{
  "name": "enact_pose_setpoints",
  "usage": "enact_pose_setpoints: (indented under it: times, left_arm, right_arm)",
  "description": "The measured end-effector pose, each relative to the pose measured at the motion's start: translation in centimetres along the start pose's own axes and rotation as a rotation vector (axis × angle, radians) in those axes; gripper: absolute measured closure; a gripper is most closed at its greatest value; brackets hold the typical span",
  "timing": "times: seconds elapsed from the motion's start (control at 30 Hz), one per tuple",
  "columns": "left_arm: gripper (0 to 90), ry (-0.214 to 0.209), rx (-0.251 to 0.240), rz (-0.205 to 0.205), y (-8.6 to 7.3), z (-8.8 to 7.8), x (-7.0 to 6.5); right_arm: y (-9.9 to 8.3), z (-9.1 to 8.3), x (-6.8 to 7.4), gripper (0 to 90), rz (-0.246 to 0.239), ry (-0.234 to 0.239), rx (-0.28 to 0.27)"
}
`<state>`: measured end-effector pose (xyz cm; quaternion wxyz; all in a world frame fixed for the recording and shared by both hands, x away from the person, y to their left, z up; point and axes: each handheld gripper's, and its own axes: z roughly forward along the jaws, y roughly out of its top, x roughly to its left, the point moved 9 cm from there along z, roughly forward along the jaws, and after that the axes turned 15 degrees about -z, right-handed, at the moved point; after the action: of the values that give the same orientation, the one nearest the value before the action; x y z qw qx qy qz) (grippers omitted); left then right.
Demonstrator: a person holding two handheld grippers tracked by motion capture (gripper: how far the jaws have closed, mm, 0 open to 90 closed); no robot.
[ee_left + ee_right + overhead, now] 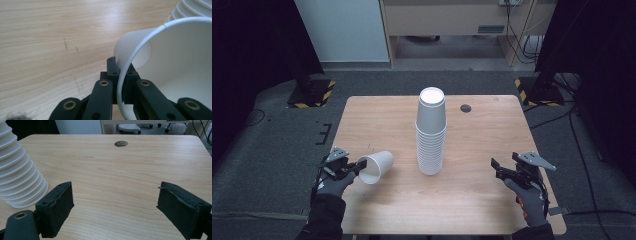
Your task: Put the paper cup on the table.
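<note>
1. Two grippers were in my hands at the wooden table point(377, 115): my left gripper point(355, 167) near the table's left edge, my right gripper point(498, 167) near its right edge, the two well apart.
2. My left gripper's jaws were closed tight on the rim of a single white paper cup point(376, 166), one jaw outside the wall and one inside the mouth, as the left gripper view showed point(175, 67).
3. That cup was tipped onto its side in my grip, its open mouth facing back toward my left hand point(332, 182) and its base pointing toward the middle of the table.
4. Whether the cup's lower side touched the tabletop I could not tell from the high view.
5. A tall stack of white cups point(431, 132) stood upside down near the table's centre, to the right of the held cup and apart from it.
6. My right gripper's jaws stood wide apart with nothing between them, bare wood showing in the gap in the right gripper view point(115, 205).
7. From that view the stack point(20, 177) stood just beyond and beside the jaw on the left side of the picture.
8. A small round hole point(466, 108) sat in the tabletop beyond the stack, toward the far right.
</note>
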<state>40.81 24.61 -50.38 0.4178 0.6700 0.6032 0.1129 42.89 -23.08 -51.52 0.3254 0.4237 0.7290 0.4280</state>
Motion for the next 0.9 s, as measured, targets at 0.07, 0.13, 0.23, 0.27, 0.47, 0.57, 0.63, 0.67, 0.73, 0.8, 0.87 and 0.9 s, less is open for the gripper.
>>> enact_pose_setpoints:
  times: [0.07, 0.13, 0.23, 0.27, 0.47, 0.57, 0.63, 0.67, 0.73, 0.8, 0.87, 0.9]
  left_arm:
    - [86.7, 0.021, 0.017, 0.001, 0.2, 0.0, 0.3]
    - [86.8, 0.041, 0.041, 0.011, 0.4, -0.1, 0.6]
    - [86.8, 0.062, 0.058, 0.014, 0.6, -0.2, 0.9]
    - [86.8, 0.072, 0.067, 0.017, 0.7, -0.2, 1.1]
    - [86.8, 0.112, 0.121, 0.024, 0.9, -0.3, 1.9]
    - [86.8, 0.133, 0.154, 0.025, 1.2, -0.4, 2.2]
    - [86.8, 0.149, 0.176, 0.028, 1.3, -0.4, 2.4]
    - [86.8, 0.157, 0.187, 0.029, 1.3, -0.4, 2.5]
    - [86.8, 0.168, 0.208, 0.030, 1.3, -0.3, 2.7]
    - [86.8, 0.176, 0.225, 0.029, 1.3, -0.3, 2.7]
    - [86.8, 0.182, 0.239, 0.027, 1.3, -0.2, 2.8]
    - [86.8, 0.187, 0.250, 0.019, 1.2, -0.1, 2.9]
  right_arm:
    - [-0.1, 0.0, 0.0, 13.2, 0.000, 0.001, 0.002]
    - [-0.1, 0.0, 0.0, 13.1, 0.000, 0.000, 0.003]
    - [-0.1, 0.0, -0.1, 13.0, 0.003, -0.003, 0.004]
    - [-0.1, 0.0, -0.1, 13.1, 0.004, -0.003, 0.004]
    - [-0.2, 0.0, -0.1, 13.0, 0.003, -0.003, 0.007]
    - [-0.2, 0.0, -0.1, 13.1, 0.005, -0.003, 0.008]
    - [-0.2, 0.0, -0.1, 13.1, 0.003, -0.004, 0.005]
    - [-0.2, 0.0, -0.1, 13.0, 0.001, -0.004, 0.005]
    - [-0.2, 0.1, -0.1, 13.0, 0.006, -0.002, 0.008]
    - [-0.2, 0.1, -0.1, 13.1, 0.006, -0.001, 0.008]
    - [-0.2, 0.0, -0.1, 13.1, 0.004, -0.002, 0.006]
    - [-0.2, 0.0, -0.1, 13.1, 0.002, -0.002, 0.006]
